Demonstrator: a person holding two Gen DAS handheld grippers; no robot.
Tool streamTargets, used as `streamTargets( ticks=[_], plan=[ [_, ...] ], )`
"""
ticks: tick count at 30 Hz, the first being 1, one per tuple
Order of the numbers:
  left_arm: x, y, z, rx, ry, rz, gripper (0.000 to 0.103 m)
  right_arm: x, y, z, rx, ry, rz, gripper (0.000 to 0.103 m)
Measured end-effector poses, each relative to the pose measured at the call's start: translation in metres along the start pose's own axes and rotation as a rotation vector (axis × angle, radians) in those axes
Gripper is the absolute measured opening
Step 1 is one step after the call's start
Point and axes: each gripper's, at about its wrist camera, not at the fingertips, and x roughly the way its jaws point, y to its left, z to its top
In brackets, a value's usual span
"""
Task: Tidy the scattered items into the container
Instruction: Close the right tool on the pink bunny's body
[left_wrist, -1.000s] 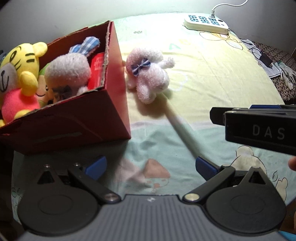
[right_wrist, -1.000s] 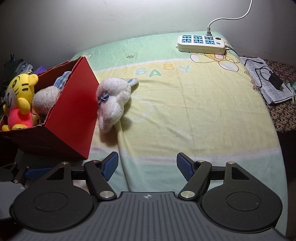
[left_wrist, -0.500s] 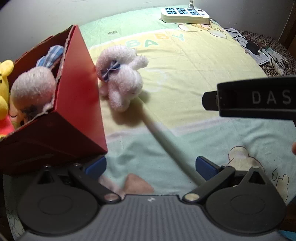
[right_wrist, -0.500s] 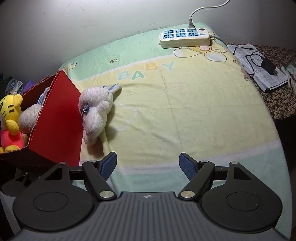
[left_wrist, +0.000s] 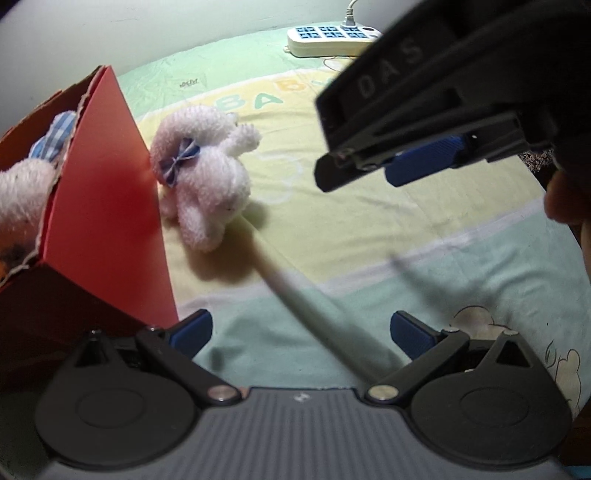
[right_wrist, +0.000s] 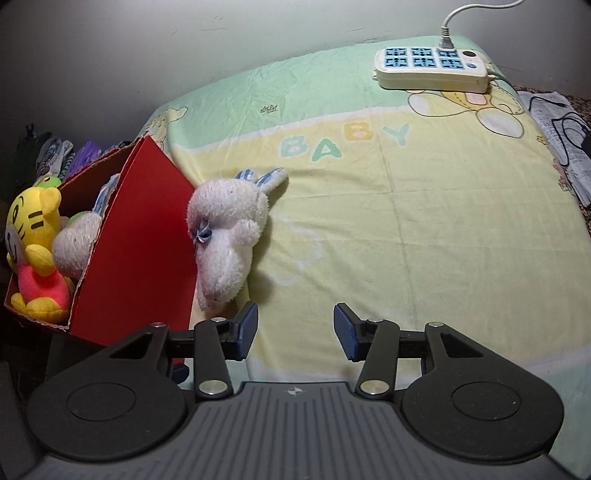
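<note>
Pastel "BABY" bedsheet (right_wrist: 424, 229) carries a fluffy white rabbit (right_wrist: 229, 236) with checked ears and bow, touching the red box (right_wrist: 144, 236). Left gripper (left_wrist: 301, 332) gapes empty; right gripper (right_wrist: 295, 328), just narrowing, grips nothing.

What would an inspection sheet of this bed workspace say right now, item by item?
Surface: green and yellow bedsheet printed BABY.
Job's things: white plush rabbit lies on the sheet against the red cardboard box; the box holds a yellow tiger toy and another white plush.
Clutter: papers at the right edge.
Grippers: right hand-held gripper, jaws just been closing, nothing between them, near the rabbit; left hand-held gripper open, nothing between its fingers.
Cables: power strip with white cord plugged in; black cable on the papers.
Surroundings: plain wall; dim bundle of fabric behind the box.
</note>
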Motion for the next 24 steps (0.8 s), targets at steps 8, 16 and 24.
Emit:
streamTargets(
  ticks=[8,16,24],
  plan=[
    [-0.002,0.004,-0.013,0.049,-0.038,-0.055,0.102,0.034,0.018,0.016,-0.023,0.050,0.086,0.048],
    [-0.006,0.012,-0.019,0.055,-0.051,-0.088,0.102,0.060,0.029,0.027,0.028,0.085,0.191,0.052],
    [-0.007,0.022,-0.017,0.014,-0.047,-0.095,0.102,0.064,0.038,0.030,-0.012,0.069,0.124,0.046]
  ],
)
